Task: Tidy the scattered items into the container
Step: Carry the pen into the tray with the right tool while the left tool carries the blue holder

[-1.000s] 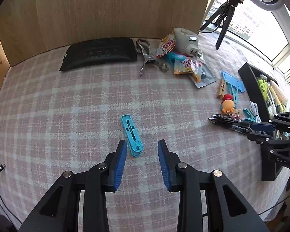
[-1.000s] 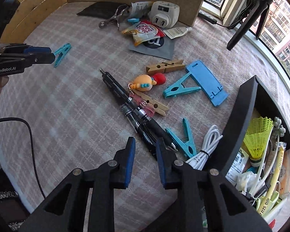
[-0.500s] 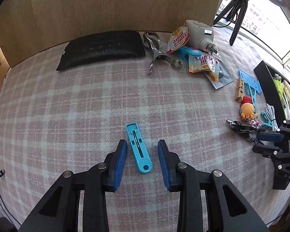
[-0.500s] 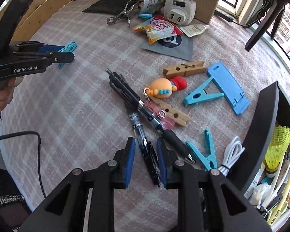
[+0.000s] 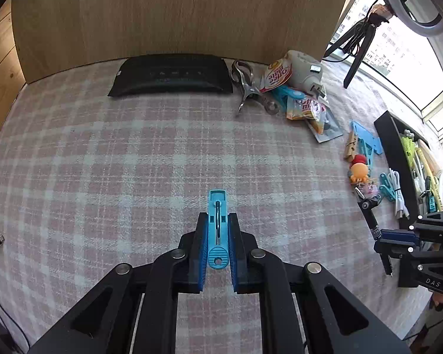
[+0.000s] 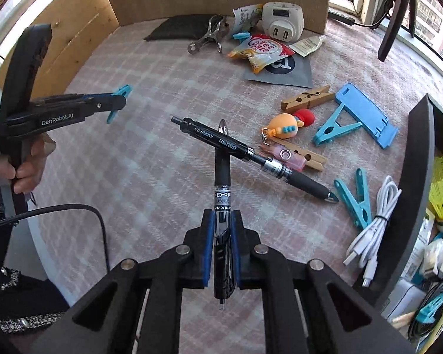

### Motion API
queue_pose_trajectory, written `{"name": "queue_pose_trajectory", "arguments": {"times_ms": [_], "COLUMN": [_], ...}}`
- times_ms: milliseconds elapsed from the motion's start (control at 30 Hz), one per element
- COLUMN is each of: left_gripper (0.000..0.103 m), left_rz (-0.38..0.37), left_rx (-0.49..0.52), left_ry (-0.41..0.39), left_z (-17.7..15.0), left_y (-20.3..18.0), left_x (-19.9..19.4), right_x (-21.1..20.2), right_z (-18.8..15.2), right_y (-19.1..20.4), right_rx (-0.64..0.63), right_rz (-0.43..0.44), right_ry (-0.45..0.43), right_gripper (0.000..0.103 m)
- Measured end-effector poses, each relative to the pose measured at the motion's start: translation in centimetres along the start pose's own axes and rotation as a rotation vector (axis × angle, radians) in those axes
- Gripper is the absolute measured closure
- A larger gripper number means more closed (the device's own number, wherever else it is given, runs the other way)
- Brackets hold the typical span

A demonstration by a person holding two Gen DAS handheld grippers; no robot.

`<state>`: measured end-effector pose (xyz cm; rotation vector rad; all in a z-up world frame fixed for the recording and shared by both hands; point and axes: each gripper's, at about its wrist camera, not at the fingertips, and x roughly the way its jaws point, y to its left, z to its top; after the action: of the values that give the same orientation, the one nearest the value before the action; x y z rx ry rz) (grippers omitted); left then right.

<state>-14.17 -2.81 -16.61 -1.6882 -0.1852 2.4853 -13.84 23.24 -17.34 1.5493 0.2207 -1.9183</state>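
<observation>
My left gripper (image 5: 217, 221) has its jaws closing on a blue plastic clip (image 5: 217, 206), pads pressing both of its sides; its tip sticks out ahead over the pink checked cloth. My right gripper (image 6: 222, 221) has its jaws closing on a black pen (image 6: 222, 177), pads against the barrel, the pen pointing forward across a second black pen (image 6: 251, 153). The left gripper (image 6: 115, 101) with the clip (image 6: 121, 91) also shows in the right wrist view, held by a hand. The black container (image 6: 413, 177) stands at the right, holding a yellow shuttlecock and several small items.
Beside the container lie a white cable (image 6: 375, 221), blue pegs (image 6: 357, 197), wooden pegs (image 6: 307, 97), an orange keychain figure (image 6: 283, 126) and a blue stand (image 6: 363, 112). At the back lie snack packets (image 6: 262, 50), a white adapter (image 6: 283, 20), metal tongs (image 6: 209, 35) and a black pouch (image 5: 171, 73).
Both pairs of jaws have closed: the left on the blue clip, the right on the black pen. The clip now sits straight between the left pads.
</observation>
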Motion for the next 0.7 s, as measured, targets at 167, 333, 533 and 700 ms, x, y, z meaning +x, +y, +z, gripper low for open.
{"name": "queue_pose_trajectory", "arguments": {"times_ms": [167,333,533,700], "left_gripper": [0.092,0.092,0.092,0.092], "left_rz": [-0.044,-0.094,-0.176,-0.243], "left_rx": [0.022,0.088,0.161,0.255], "left_ry": [-0.051,-0.085,-0.103,-0.1], "left_z": [0.7,2.6,3.4,4.2], "left_y": [-0.4,-4.0,-9.2,-15.9], "left_x": [-3.0,-3.9,-5.0,-4.5], "right_x": [-2.7,-5.0,-9.5,-13.4], "right_z": [-1.5,-2.2,-3.9,-7.3], "right_y": [-0.4,1.5,-1.7,-8.0], "right_rx": [0.103,0.117,0.201,0.357], "right_rz": [0.112,0.095,-0.015,-0.144], "right_ry": [-0.086,-0.161,-0.246,-0.294], "right_gripper": [0.092,0.092,0.092,0.092]}}
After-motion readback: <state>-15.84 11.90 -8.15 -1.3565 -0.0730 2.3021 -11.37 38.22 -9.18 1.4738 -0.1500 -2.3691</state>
